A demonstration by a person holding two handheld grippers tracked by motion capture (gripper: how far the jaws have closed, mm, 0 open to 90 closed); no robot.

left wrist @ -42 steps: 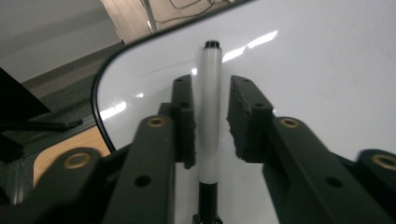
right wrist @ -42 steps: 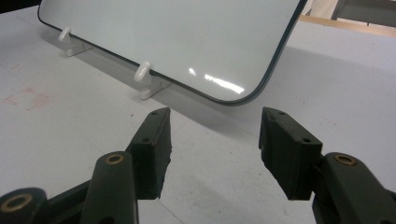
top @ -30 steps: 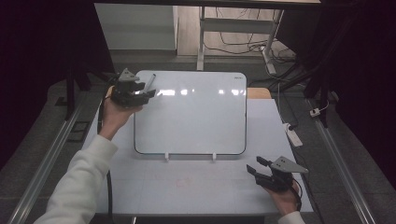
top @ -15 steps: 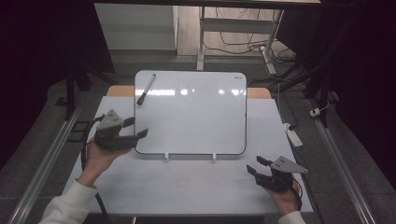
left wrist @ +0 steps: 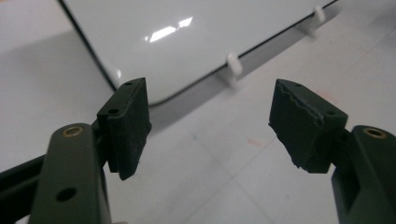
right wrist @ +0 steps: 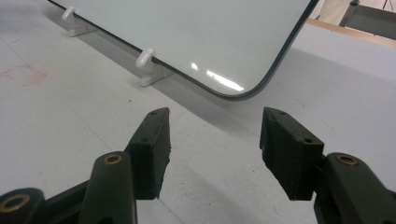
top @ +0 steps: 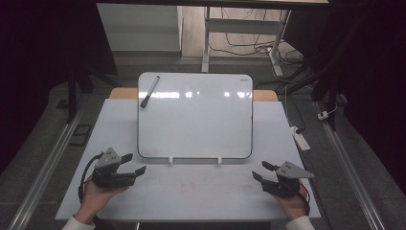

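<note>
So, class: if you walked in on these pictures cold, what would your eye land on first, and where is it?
First, the big whiteboard propped on two small white clips in the middle of the table, glare streaked across its top. Next, the black marker lying aslant on its top left corner. Then the left gripper and right gripper, each held low near a front corner of the board, jaws apart and empty.

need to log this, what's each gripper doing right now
left gripper: open, jaws just opening, nothing between them
right gripper: open, holding nothing

small dark mark on whiteboard [top: 195, 116] corner, too small to read
</note>
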